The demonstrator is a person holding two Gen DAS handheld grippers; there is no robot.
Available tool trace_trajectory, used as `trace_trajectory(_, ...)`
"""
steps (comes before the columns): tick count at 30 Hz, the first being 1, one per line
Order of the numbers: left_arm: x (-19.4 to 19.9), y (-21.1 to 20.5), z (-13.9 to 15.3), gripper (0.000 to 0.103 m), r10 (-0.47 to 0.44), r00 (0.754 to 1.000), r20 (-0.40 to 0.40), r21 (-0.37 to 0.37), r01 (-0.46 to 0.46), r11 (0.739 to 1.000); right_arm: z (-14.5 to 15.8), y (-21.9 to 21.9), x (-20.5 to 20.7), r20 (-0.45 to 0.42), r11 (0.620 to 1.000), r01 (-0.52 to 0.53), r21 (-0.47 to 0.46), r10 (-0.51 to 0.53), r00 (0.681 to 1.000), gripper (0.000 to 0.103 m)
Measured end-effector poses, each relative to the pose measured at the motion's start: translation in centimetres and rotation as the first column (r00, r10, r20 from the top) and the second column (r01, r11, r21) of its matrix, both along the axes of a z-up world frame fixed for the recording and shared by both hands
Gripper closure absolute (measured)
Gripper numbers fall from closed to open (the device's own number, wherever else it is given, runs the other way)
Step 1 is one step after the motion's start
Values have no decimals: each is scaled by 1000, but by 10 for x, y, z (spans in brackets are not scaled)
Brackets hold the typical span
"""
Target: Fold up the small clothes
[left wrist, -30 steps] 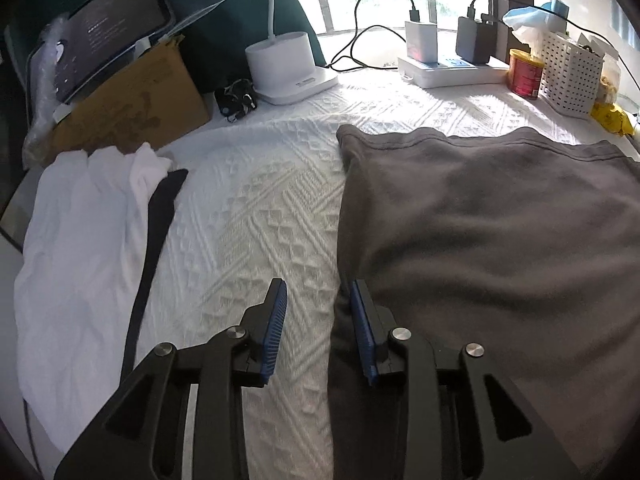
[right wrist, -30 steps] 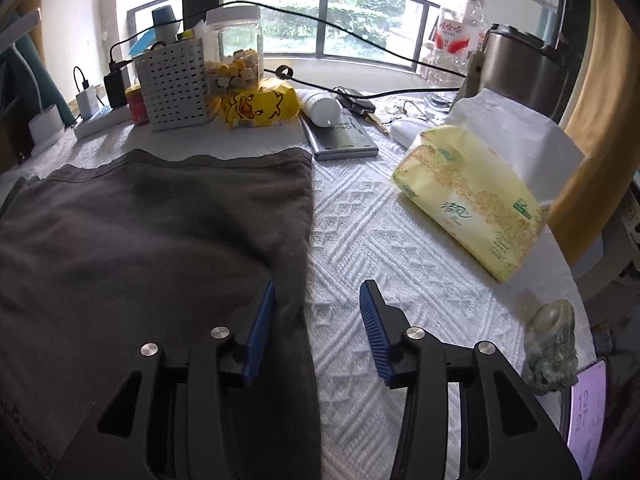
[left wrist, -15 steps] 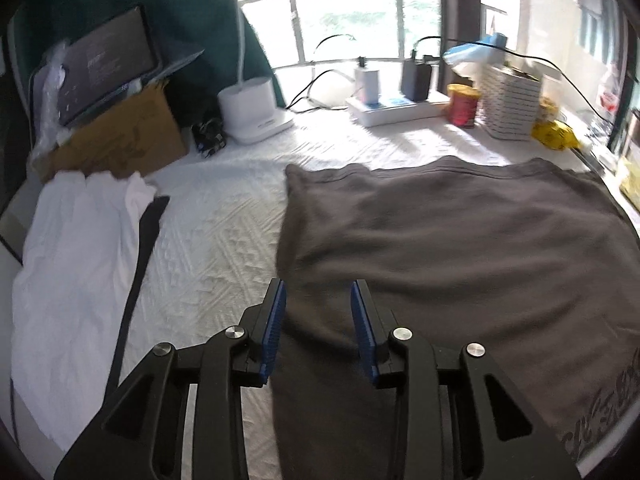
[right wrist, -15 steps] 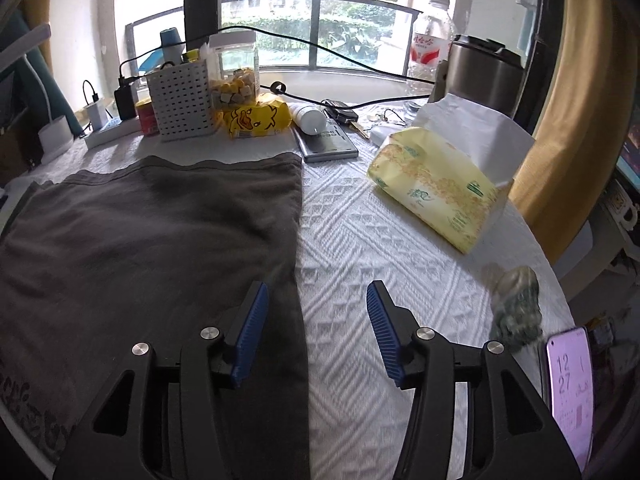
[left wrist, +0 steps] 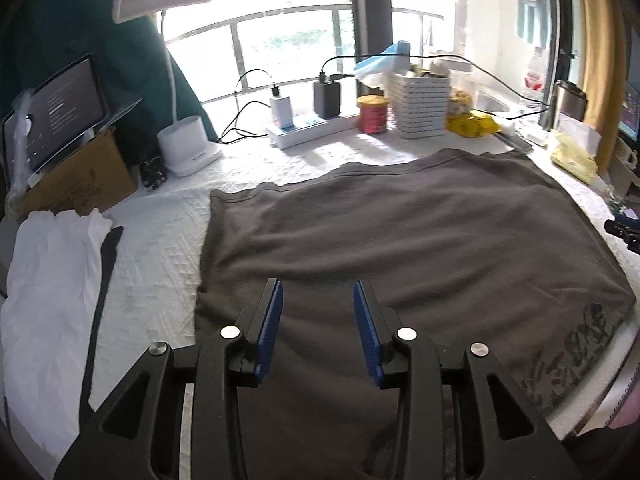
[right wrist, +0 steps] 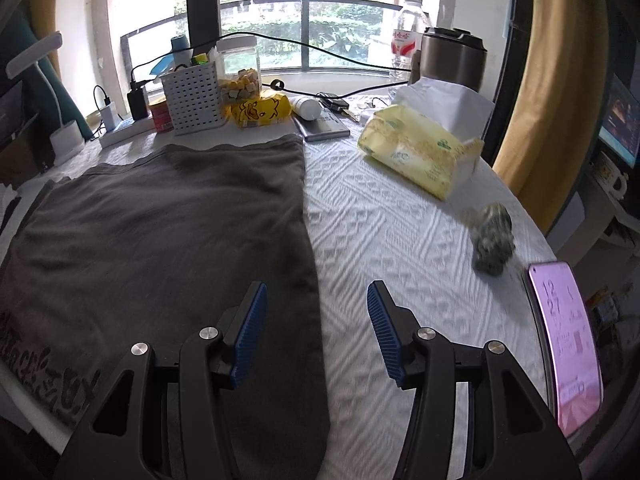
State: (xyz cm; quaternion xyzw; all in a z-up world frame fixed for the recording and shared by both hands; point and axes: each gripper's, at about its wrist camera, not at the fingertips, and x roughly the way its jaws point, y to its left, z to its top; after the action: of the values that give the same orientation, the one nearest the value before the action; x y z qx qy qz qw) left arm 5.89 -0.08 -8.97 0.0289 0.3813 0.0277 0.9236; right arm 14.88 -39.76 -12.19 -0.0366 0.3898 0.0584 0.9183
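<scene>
- While the grey garment (left wrist: 400, 248) lies flat and soft on the white, diamond-quilted tablecloth (right wrist: 400, 240), dark print marks its near hem.
- Left gripper (left wrist: 318, 332) hovers over the garment's near left part, ribbed blue pads (left wrist: 270, 328) spread apart, empty.
- Right gripper (right wrist: 316, 332) straddles the garment's right edge, jaws spread wide, empty.
- Rumpled white cloth (left wrist: 48, 288) lies to the left; a perforated white basket (right wrist: 194, 98) stands beyond.
</scene>
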Motion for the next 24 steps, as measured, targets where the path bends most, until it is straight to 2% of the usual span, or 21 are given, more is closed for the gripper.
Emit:
trace_trajectory(5,-12,-8,-2,66,-31,1000,5,-26,31,999,-2,2,-21,-21,999,-9,40,10,1000,44)
trace_trajectory(7,-17,-10,-5,66,-40,999,0,-36,40,999,-2,1,-28,-20,999,-7,53,8,1000,23)
trace_trajectory(8,-19,-11,-6,66,-41,999,-3,-39,41,998,-2,1,-33,-18,998,-4,60,5,1000,21)
trace_trajectory(13,-30,-13,-11,64,-57,998,-9,-70,56,996,-1,2,-59,-20,997,5,77,-3,1000,20)
trace_trajectory(15,-35,-13,-12,49,-64,998,-6,-84,63,994,-3,3,-66,-29,997,4,81,-2,1000,20)
trace_trajectory(16,-37,-13,-12,47,-67,998,-2,-93,66,994,-4,4,-70,-34,996,5,86,-2,999,20)
trace_trajectory(24,-46,-15,-16,47,-89,996,4,-135,89,987,-15,8,-101,-88,990,12,144,0,996,20)
